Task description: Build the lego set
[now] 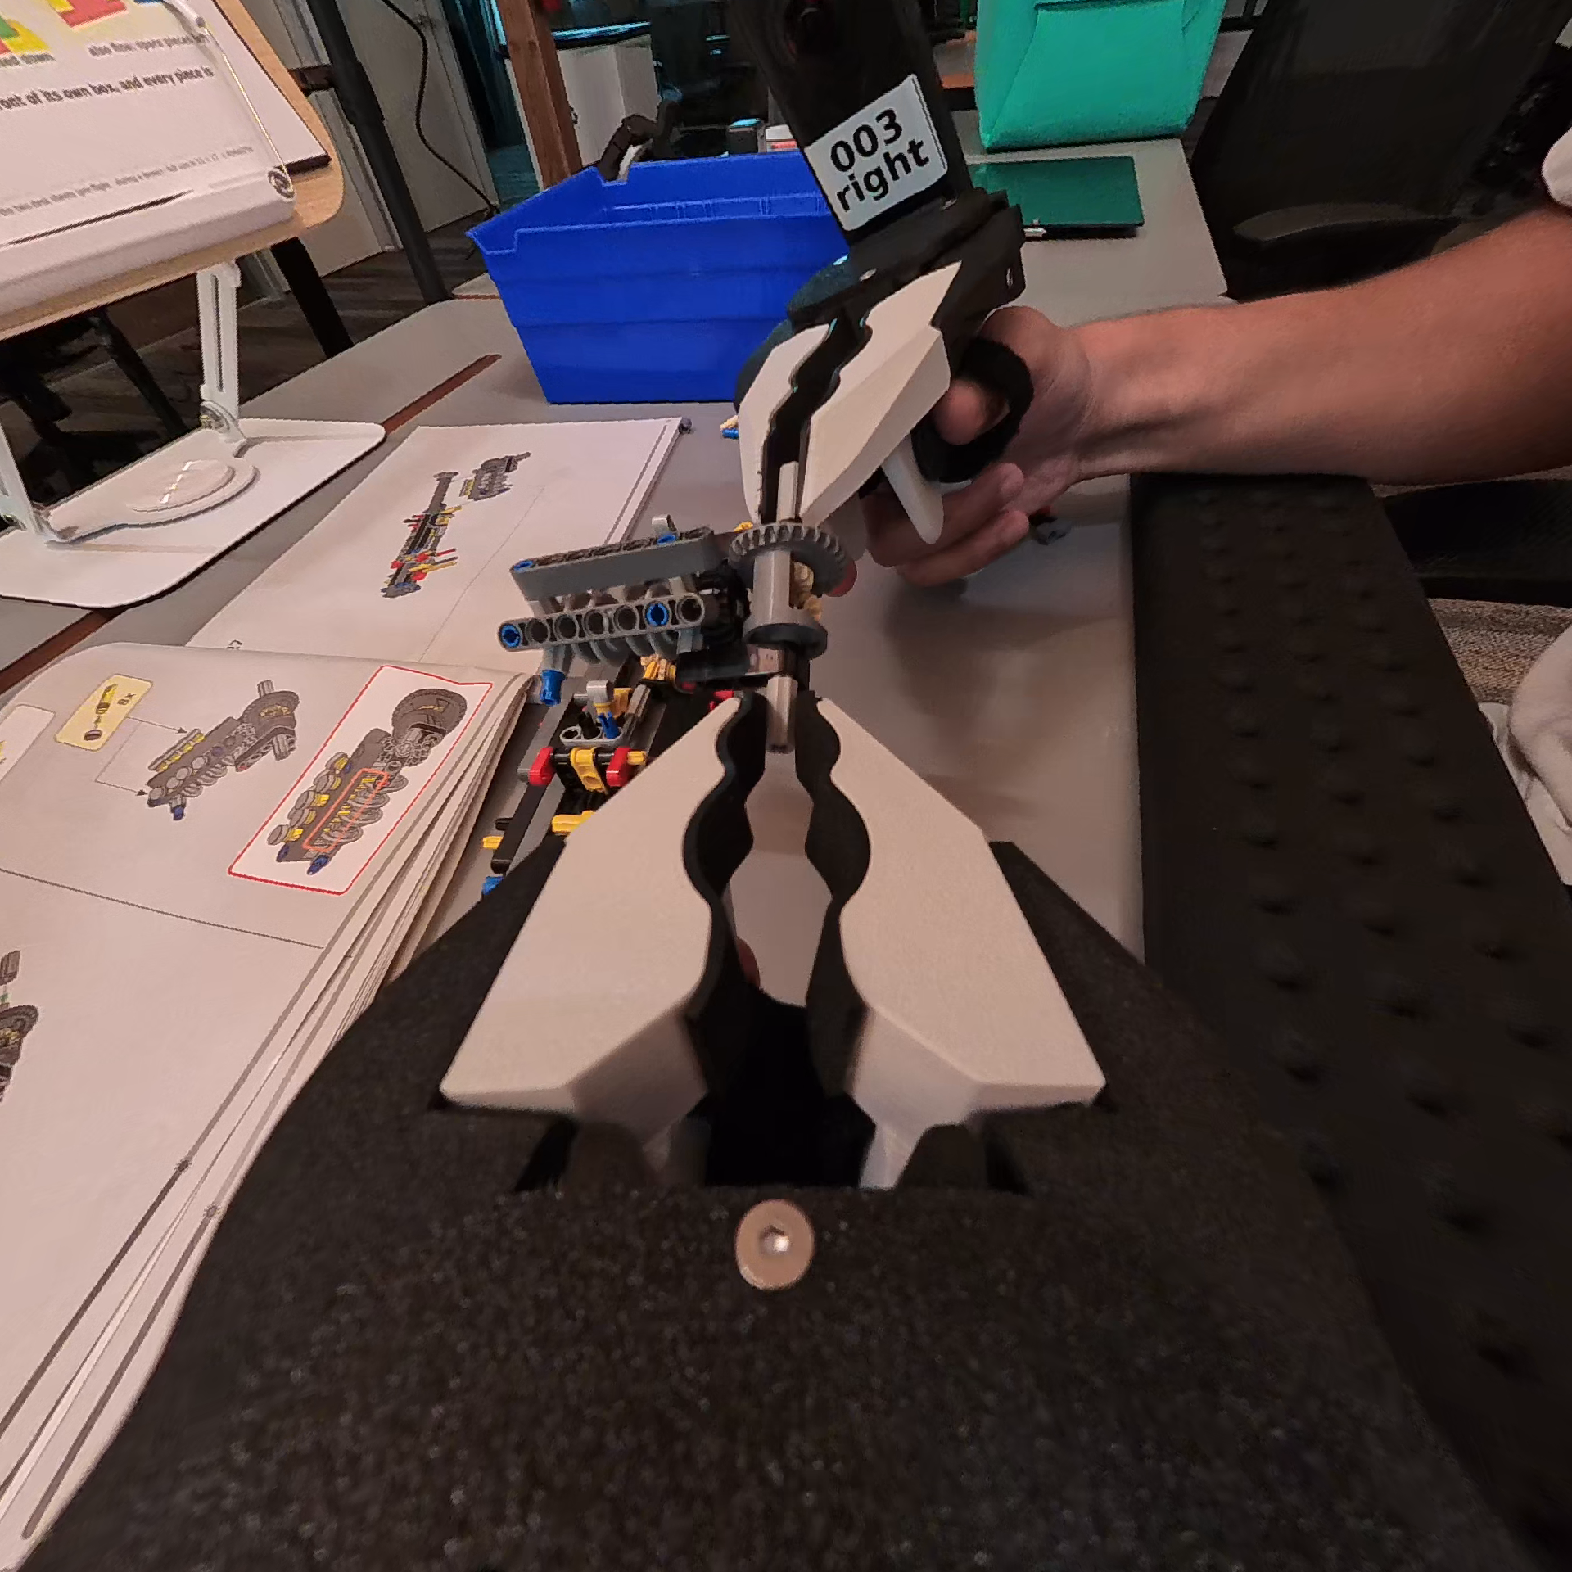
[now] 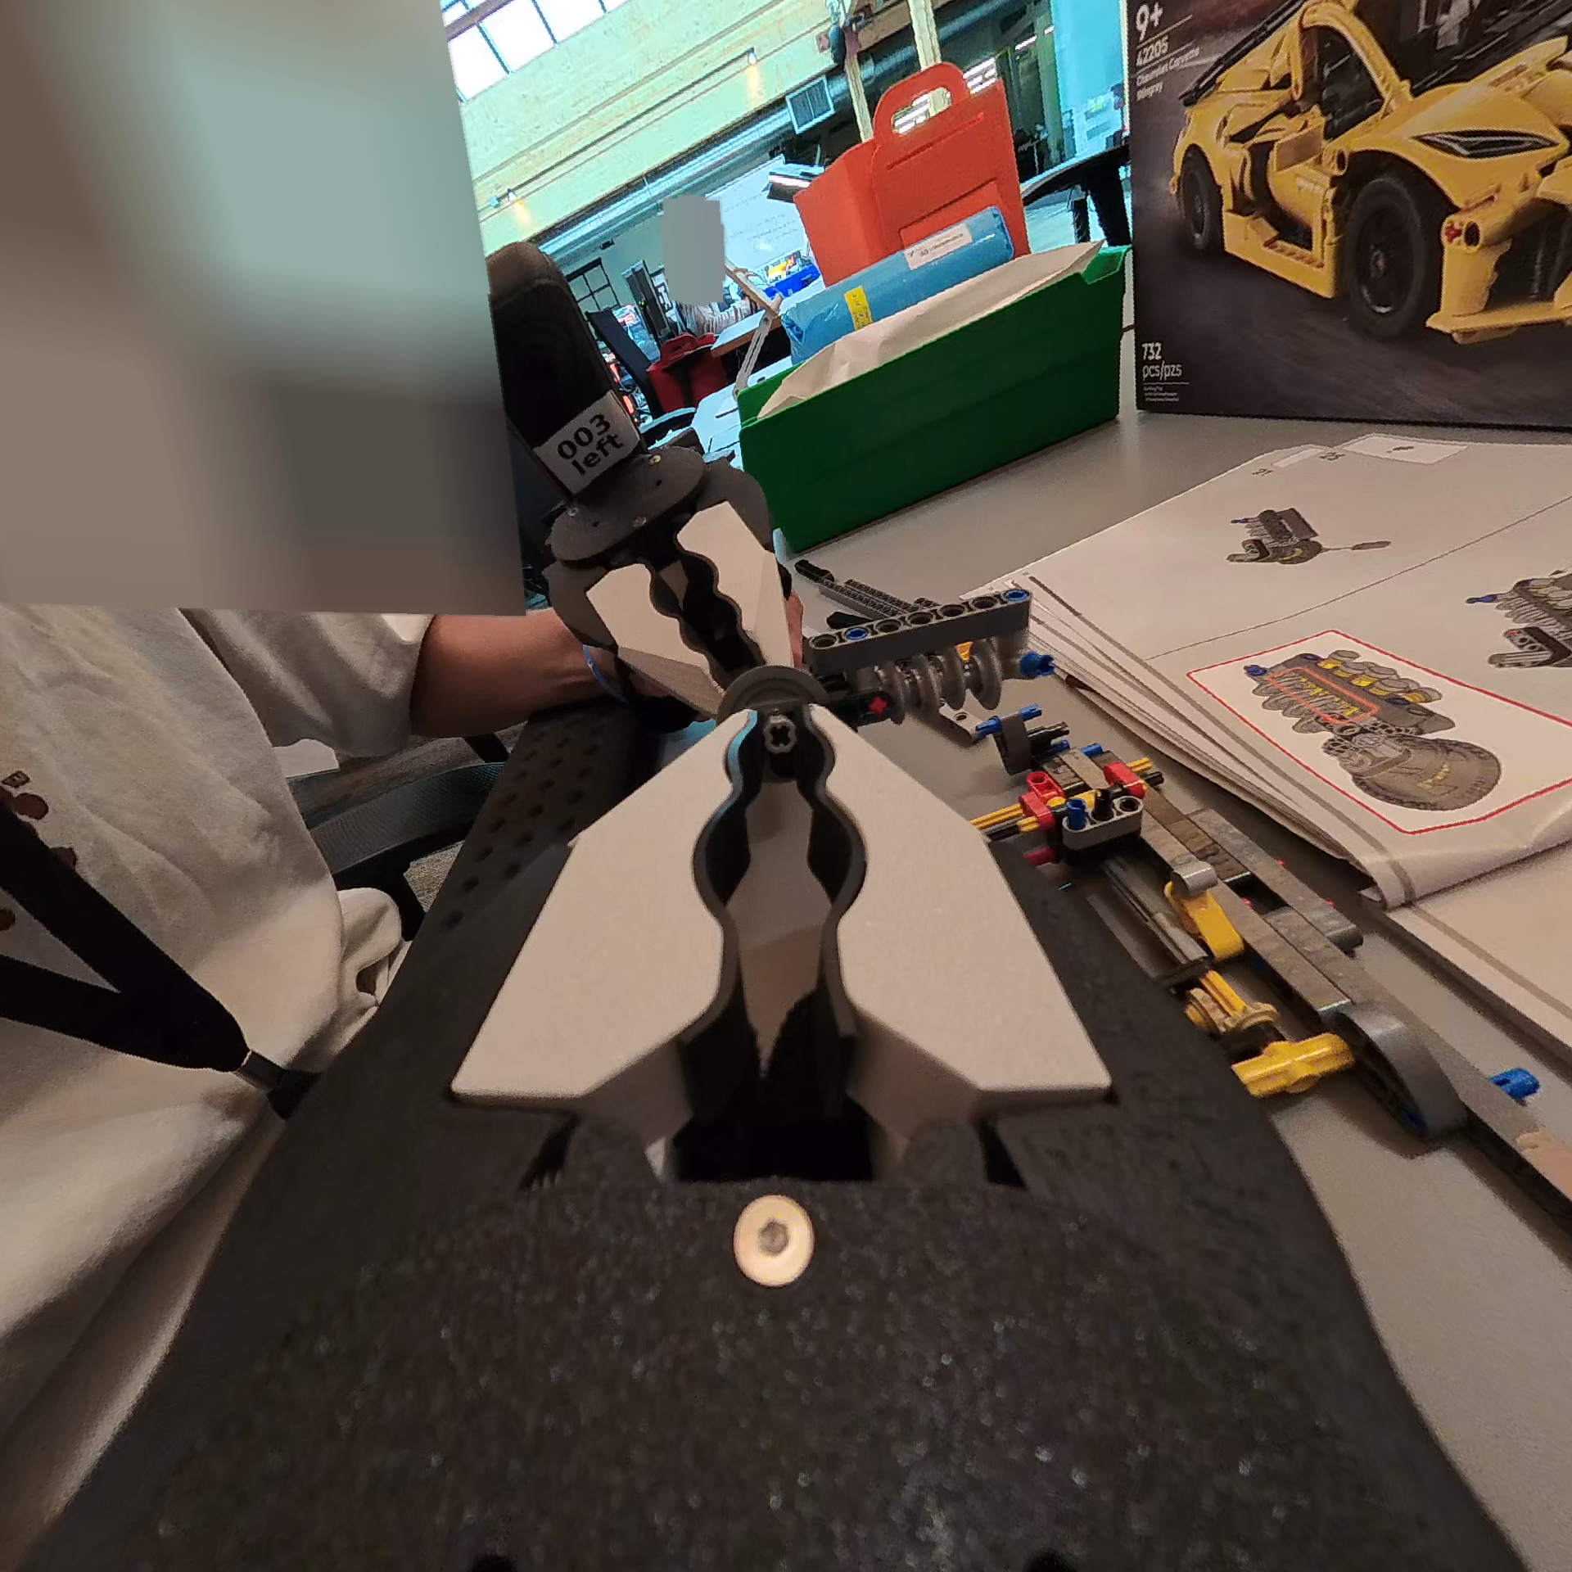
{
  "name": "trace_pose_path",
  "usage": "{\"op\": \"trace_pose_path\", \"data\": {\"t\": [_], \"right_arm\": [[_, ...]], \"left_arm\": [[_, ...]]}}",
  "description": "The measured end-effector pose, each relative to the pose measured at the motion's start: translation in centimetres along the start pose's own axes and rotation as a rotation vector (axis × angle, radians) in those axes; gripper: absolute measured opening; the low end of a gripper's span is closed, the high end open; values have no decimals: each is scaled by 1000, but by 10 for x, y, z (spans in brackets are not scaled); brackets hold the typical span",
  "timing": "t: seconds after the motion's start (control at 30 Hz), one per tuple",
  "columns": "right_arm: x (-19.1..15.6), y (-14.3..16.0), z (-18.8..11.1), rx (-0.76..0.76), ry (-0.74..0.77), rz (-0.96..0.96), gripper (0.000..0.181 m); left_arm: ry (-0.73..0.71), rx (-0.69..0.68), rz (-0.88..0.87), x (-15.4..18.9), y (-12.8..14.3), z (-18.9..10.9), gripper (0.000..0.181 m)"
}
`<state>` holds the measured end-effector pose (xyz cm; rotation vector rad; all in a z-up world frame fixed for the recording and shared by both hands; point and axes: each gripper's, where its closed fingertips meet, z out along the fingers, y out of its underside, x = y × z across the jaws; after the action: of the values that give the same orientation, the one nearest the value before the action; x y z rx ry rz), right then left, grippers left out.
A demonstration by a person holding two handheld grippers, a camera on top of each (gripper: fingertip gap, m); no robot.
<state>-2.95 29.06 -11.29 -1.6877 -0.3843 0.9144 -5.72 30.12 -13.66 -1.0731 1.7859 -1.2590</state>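
A grey axle (image 1: 776, 595) carries a dark gear (image 1: 791, 544) and a bush, and joins a grey engine block with a studded beam (image 1: 612, 617). My left gripper (image 1: 778, 723) is shut on the axle's near end. My right gripper (image 1: 778, 502) is shut on its far end, just past the gear. In the right wrist view my right gripper (image 2: 778, 736) clamps the axle's cross-shaped end, with the gear (image 2: 774, 689) and the left gripper (image 2: 753, 668) right behind it. The engine block (image 2: 927, 659) hangs off to the right. A long dark chassis with red and yellow parts (image 2: 1191, 885) lies on the table.
An open instruction booklet (image 1: 255, 808) (image 2: 1276, 680) lies beside the chassis. A blue bin (image 1: 663, 281) stands behind, and a green bin (image 2: 927, 425) and the set's box (image 2: 1361, 204) stand at the far side. A black perforated armrest (image 1: 1318, 766) is close by. The grippers' ends are close to 5 cm from one another. The black perforated armrest (image 1: 1318, 766) is about 15 cm from both grippers' fingertips.
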Motion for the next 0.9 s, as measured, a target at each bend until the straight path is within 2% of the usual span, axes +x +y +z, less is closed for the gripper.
{"op": "trace_pose_path", "data": {"t": [0.53,0.73,0.9], "right_arm": [[-1,2,2,-14,-5,-9,7],[9,-4,0,27,-29,142,6],[6,-7,1,41,-65,159,6]], "left_arm": [[6,-10,4,2,1,2,6],[-47,4,21,-7,-4,3,6],[-25,38,-28,-7,-9,-1,6]]}}
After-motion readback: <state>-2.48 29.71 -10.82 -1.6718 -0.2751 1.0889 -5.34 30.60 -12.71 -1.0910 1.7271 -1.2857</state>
